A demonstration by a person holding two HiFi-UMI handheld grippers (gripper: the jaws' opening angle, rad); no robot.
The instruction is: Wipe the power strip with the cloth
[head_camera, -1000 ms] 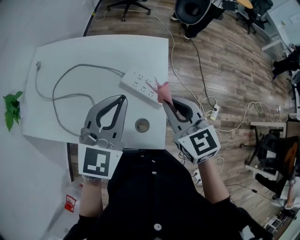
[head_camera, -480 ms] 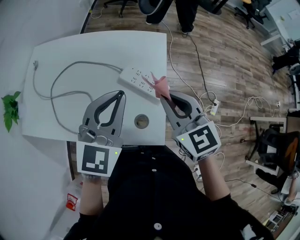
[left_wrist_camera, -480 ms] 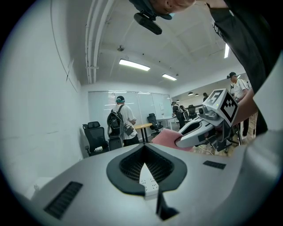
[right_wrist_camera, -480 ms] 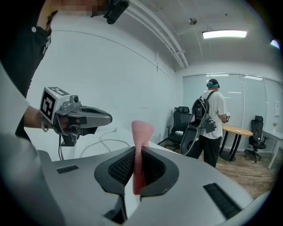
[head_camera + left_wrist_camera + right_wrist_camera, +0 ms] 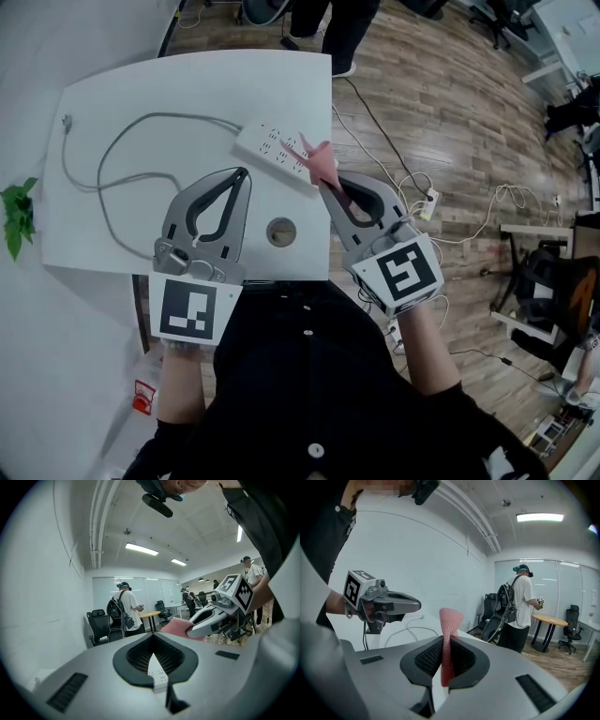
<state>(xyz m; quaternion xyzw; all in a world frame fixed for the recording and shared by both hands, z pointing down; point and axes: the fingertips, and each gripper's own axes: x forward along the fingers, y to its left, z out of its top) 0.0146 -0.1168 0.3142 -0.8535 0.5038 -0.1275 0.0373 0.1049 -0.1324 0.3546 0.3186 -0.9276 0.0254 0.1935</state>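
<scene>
Head view: cloth (image 5: pixel 322 162) hides one end of power strip (image 5: pixel 266 147).

Bare tabletop on the left, a crowded right edge

The power strip (image 5: pixel 272 150) lies slantwise near the right edge of the white table (image 5: pixel 187 84). Its top is unobstructed except at the near right end, where the pink cloth (image 5: pixel 319 161) pinched in the right gripper (image 5: pixel 324 184) hangs over it. The left gripper (image 5: pixel 243 173), jaws together, blocks the strip's near side. The grey cable (image 5: pixel 169 115) loops across the table's left half, with bare surface inside the loop and behind the strip. A round grommet (image 5: pixel 281 232) sits between the grippers. Loose cords (image 5: pixel 412 202) litter the floor past the edge.
</scene>
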